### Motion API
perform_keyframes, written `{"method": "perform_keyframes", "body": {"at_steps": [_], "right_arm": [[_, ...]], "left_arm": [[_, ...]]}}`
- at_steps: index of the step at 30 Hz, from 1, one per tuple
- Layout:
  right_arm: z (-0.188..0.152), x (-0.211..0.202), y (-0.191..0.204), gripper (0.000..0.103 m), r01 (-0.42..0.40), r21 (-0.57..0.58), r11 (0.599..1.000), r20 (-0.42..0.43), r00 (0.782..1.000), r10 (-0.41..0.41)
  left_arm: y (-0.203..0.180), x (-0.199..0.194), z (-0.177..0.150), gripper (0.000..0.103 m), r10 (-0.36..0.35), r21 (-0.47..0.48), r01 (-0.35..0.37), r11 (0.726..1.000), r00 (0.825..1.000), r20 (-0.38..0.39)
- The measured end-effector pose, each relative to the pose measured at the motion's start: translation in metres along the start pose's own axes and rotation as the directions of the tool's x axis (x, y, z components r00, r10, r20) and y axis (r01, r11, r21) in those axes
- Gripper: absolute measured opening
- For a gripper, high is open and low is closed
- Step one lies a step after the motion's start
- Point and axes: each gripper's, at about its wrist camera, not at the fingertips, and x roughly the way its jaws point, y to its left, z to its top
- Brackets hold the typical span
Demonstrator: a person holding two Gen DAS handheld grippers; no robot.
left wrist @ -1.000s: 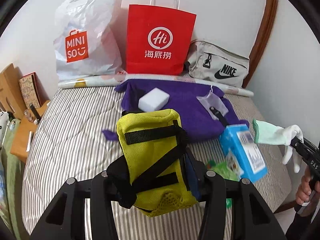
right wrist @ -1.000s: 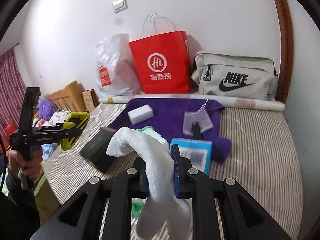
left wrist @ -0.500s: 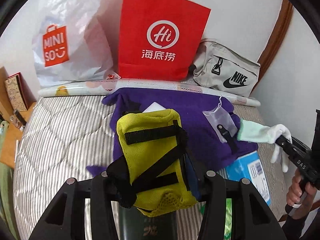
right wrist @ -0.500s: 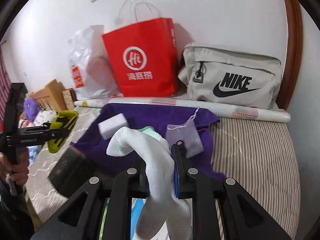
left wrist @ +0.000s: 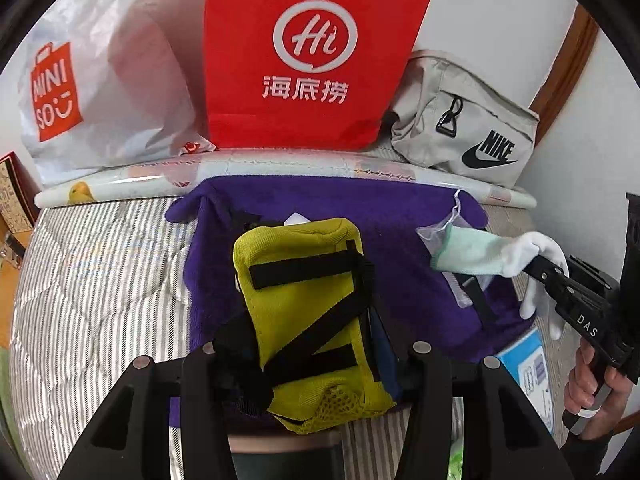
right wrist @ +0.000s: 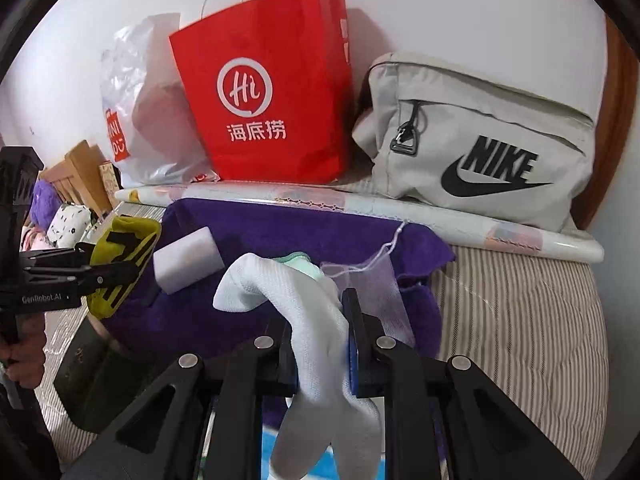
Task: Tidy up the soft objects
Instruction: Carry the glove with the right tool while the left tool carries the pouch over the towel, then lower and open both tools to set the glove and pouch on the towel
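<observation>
Yellow pouch [left wrist: 308,312] w/ black straps is clamped in left tongs [left wrist: 310,354], held over purple towel [left wrist: 400,216] on bed [left wrist: 100,280]. White glove [right wrist: 320,320] is pinched in right tongs [right wrist: 320,344], also above towel. Red paper bag [right wrist: 264,92], plastic bag [left wrist: 100,80] & grey Nike bag [right wrist: 480,152] are stood at wall; contents can't be seen.

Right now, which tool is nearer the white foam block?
Left. The left tool, holding the yellow pouch, hovers beside the block; the right tool, gripping the glove, sits farther off.
</observation>
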Motion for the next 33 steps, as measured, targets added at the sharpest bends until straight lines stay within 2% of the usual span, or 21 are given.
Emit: {"method": "perform_keyframes", "body": {"at_steps": [16,21,27,29,31,33], "right_arm": [[0.012,0.051,0.003,0.018,0.006,-0.078,0.997,-0.112,0.994,-0.015],[0.011,0.062,0.002,0.020,-0.003,-0.073,0.997,-0.160,0.987,-0.009],[0.008,0.066,-0.002,0.025,-0.018,-0.063,0.998,-0.179,0.984,0.006],[0.006,0.068,-0.002,0.032,-0.024,-0.059,0.998,-0.192,0.981,0.012],[0.005,0.068,-0.003,0.047,-0.035,-0.054,0.998,-0.204,0.979,0.023],[0.003,0.064,-0.002,0.055,-0.062,-0.050,0.997,-0.200,0.978,0.050]], "left_arm": [[-0.007,0.045,0.007,0.049,0.028,0.009,-0.027,1.000,0.995,-0.096],[-0.007,0.048,0.010,0.054,0.029,0.013,-0.028,1.000,0.995,-0.100],[-0.008,0.048,0.009,0.057,0.027,0.029,-0.024,0.999,0.994,-0.102],[-0.008,0.047,0.009,0.059,0.018,0.026,-0.016,1.000,0.994,-0.103],[-0.009,0.047,0.008,0.061,0.012,0.035,-0.009,0.999,0.994,-0.106],[-0.009,0.046,0.008,0.064,0.013,0.038,-0.009,0.999,0.994,-0.110]]}}
